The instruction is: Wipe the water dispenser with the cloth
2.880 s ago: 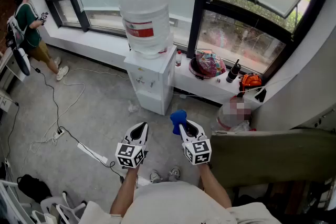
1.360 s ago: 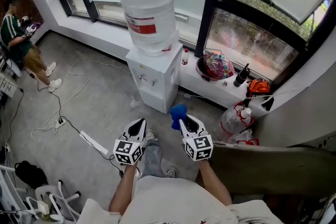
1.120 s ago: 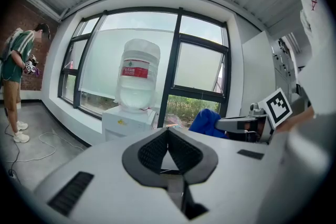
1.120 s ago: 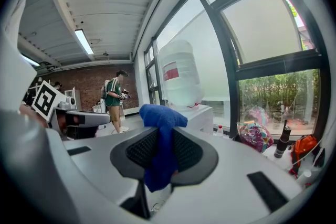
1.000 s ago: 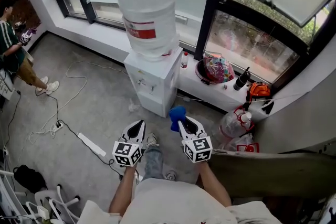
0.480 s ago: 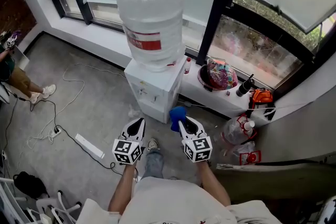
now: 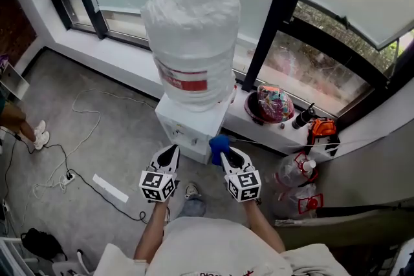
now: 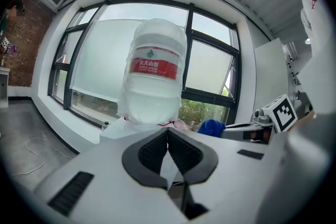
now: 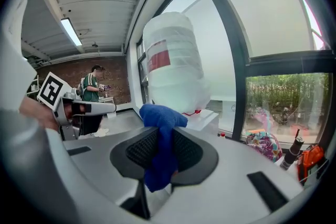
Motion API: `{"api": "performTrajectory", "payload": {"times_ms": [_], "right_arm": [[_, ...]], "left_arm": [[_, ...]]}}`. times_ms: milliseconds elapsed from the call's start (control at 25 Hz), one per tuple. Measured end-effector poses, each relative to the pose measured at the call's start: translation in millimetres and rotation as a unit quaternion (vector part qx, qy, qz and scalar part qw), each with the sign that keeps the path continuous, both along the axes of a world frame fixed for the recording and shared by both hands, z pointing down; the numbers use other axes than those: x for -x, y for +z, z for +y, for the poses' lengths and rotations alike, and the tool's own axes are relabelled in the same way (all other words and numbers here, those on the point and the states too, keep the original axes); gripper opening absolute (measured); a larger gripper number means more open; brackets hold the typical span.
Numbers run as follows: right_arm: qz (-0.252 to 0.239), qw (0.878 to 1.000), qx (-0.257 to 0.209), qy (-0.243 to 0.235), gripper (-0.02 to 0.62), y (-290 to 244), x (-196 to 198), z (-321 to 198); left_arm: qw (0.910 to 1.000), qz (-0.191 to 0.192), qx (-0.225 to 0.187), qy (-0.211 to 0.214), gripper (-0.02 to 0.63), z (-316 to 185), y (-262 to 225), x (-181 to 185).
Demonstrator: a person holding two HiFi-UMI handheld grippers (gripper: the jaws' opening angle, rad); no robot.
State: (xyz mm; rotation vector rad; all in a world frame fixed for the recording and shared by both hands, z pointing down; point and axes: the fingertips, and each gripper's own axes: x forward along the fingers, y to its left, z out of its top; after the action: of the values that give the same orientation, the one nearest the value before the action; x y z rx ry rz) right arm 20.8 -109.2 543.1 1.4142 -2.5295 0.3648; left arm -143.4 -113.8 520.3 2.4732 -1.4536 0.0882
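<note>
Right gripper [image 7: 227, 158] clamped on the blue cloth [image 9: 159, 136], left gripper [image 7: 169, 158] shut and empty — bring the cloth's free tuft flat onto the water dispenser [image 7: 188, 127], pressing gently

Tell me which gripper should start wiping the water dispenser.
Right, most likely. The right gripper is shut on the blue cloth and points at the water dispenser. The left gripper is shut with nothing in it.

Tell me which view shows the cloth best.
The right gripper view: the blue cloth sits large and central, pinched in the right tool. The head view shows only a small blue tuft; the left gripper view, a small distant lump.
</note>
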Motion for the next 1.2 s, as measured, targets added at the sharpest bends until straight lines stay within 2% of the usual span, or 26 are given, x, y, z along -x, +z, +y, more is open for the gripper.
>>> {"api": "performTrajectory", "payload": {"times_ms": [400,880,1200], "right_arm": [[0.01,1.0,-0.002,0.024,0.088,0,21,-57],[0.025,0.999,0.042,-0.012,0.087,27,27,-62],[0.011,0.997,0.07,-0.021,0.088,53,29,-68]], "left_arm": [[0.9998,-0.007,-0.005,0.017,0.011,-67,-2,32],[0.9996,0.0,0.016,0.024,0.011,-85,6,4],[0.999,-0.01,0.04,0.018,0.011,-86,22,-2]]}}
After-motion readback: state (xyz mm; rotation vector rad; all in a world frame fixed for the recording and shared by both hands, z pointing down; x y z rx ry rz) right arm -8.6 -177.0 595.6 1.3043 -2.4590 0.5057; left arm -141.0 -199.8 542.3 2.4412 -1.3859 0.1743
